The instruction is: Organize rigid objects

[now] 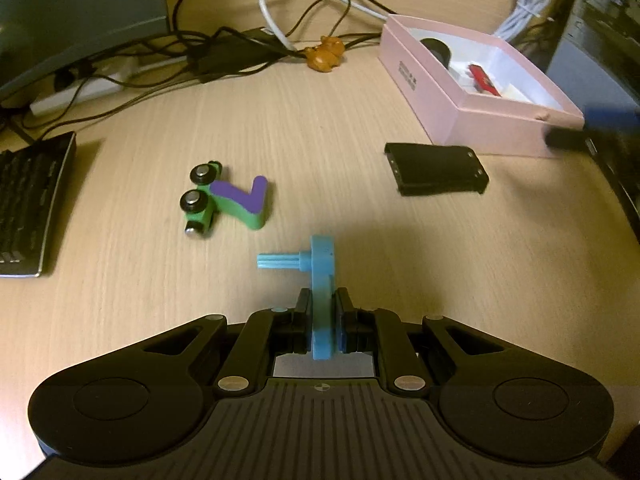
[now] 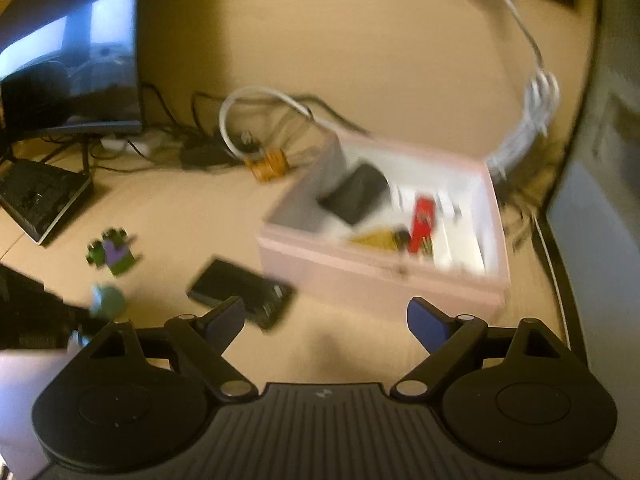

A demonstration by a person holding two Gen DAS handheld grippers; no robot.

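Observation:
My left gripper is shut on a light blue plastic part, a flat bar with a ribbed peg pointing left, held above the wooden desk. A green and purple toy with black wheels lies ahead to the left. A black battery pack lies ahead to the right, in front of an open pink box that holds a red item and a black one. In the blurred right wrist view my right gripper is open and empty, just in front of the pink box and the battery pack.
A keyboard lies at the left edge, a monitor behind it. Tangled black and white cables and a small orange figure sit at the back. A coiled white cable hangs behind the box. A dark unit stands at the right.

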